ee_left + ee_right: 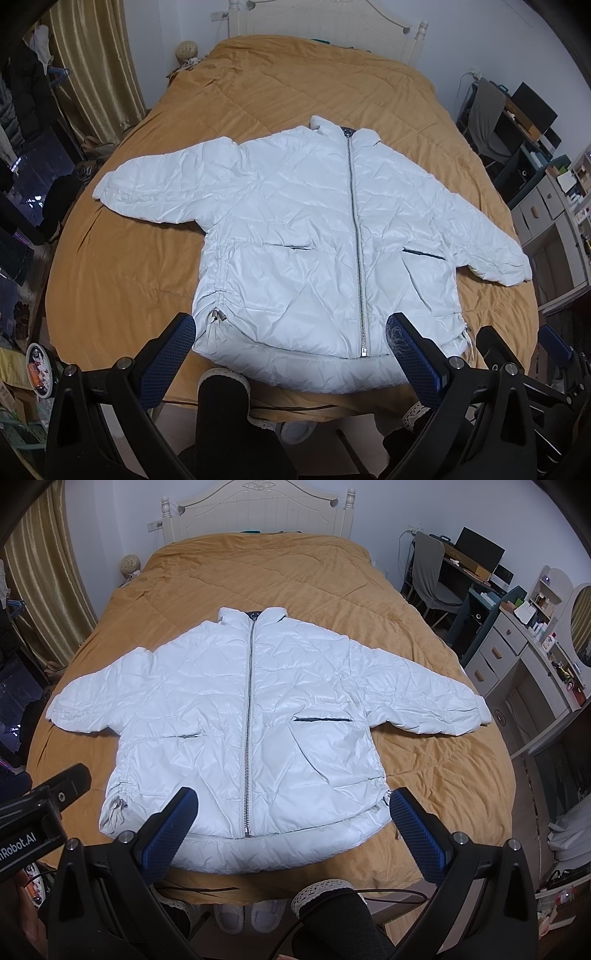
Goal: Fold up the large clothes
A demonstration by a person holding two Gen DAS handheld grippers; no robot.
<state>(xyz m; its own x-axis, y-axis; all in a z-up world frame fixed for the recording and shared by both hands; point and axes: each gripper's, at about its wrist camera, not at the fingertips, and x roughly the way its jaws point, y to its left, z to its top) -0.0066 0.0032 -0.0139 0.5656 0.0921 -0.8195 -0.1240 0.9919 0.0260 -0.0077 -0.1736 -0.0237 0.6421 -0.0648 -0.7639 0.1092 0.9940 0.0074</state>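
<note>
The left gripper point(291, 350) sits at the bottom of its frame, its blue-padded fingers point(171, 360) spread wide and holding nothing, poised over the hem of the white puffer jacket point(295, 236). The right gripper point(293, 830) is likewise spread wide and empty at the bottom of its frame, above the same hem. The jacket lies flat and front-up in the middle of the frame on the bed point(424, 635) with its mustard cover, zipper point(249, 709) closed, both sleeves stretched out sideways, collar toward the white headboard point(258, 513) at the top. A desk with a chair point(428, 572) stands at the upper right.
</note>
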